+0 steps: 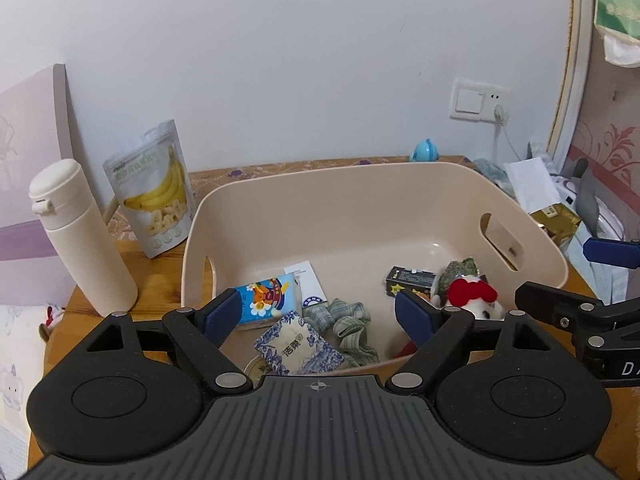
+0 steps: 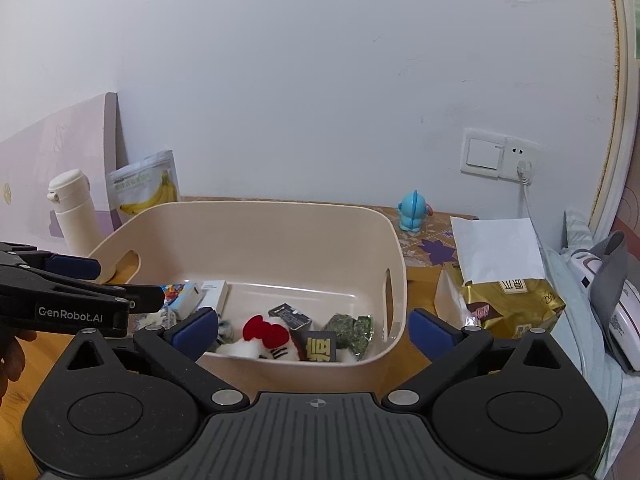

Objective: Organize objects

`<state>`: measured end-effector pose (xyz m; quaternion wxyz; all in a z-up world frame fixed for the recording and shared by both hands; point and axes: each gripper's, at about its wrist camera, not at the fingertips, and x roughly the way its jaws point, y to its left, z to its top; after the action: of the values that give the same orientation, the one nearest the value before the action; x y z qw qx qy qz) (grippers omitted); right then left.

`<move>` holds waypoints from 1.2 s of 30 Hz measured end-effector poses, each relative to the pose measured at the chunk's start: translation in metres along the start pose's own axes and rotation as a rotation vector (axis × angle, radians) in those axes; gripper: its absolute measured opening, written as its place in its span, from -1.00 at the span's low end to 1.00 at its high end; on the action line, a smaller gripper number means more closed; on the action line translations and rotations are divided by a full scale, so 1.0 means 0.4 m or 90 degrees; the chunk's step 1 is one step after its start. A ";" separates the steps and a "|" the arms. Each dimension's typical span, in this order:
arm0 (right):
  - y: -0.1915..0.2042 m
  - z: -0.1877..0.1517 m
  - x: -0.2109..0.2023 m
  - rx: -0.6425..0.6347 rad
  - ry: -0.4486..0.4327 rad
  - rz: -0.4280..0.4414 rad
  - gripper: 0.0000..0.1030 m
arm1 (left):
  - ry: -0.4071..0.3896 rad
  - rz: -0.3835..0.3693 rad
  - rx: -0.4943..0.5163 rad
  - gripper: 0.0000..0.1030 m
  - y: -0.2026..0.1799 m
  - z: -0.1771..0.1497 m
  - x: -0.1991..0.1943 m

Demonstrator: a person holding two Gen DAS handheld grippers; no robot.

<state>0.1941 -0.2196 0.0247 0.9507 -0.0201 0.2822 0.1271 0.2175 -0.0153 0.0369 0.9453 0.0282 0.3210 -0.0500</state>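
Beige bin (image 1: 400, 208) on wooden table (image 1: 156, 280) – items clustered along near wall: tissue pack (image 1: 298, 346), green cloth (image 1: 352, 326), red-bowed plush (image 1: 474, 296), black box (image 1: 410, 280). Far half of bin floor bare. Left gripper (image 1: 320, 316) spread, nothing pinched, above near rim. Right gripper (image 2: 314, 330) spread wide, empty – straddling bin's near right corner. White bottle (image 1: 80, 236), banana pouch (image 1: 160, 188) outside left edge.

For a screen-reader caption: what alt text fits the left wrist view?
Open left tool above a beige bin holding tissue packs, a green scrunchie and a plush toy. A cream bottle and banana-chip pouch stand outside, left.
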 end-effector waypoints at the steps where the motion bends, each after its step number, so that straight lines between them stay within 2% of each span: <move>1: 0.001 -0.001 -0.006 0.002 -0.001 0.000 1.00 | -0.005 0.001 0.001 0.66 -0.001 -0.002 -0.010; 19: 0.032 -0.054 -0.152 0.006 -0.036 -0.021 1.00 | -0.031 0.003 -0.014 0.66 0.013 -0.077 -0.140; 25: 0.037 -0.077 -0.182 0.010 -0.034 -0.023 1.00 | -0.035 0.006 0.003 0.66 0.009 -0.108 -0.172; 36: 0.048 -0.125 -0.230 0.011 -0.025 -0.025 1.00 | -0.040 -0.001 -0.018 0.66 0.022 -0.159 -0.244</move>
<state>0.0881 -0.2277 0.0332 0.9585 -0.0149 0.2641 0.1060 0.1030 0.0062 0.0462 0.9553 0.0130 0.2915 -0.0470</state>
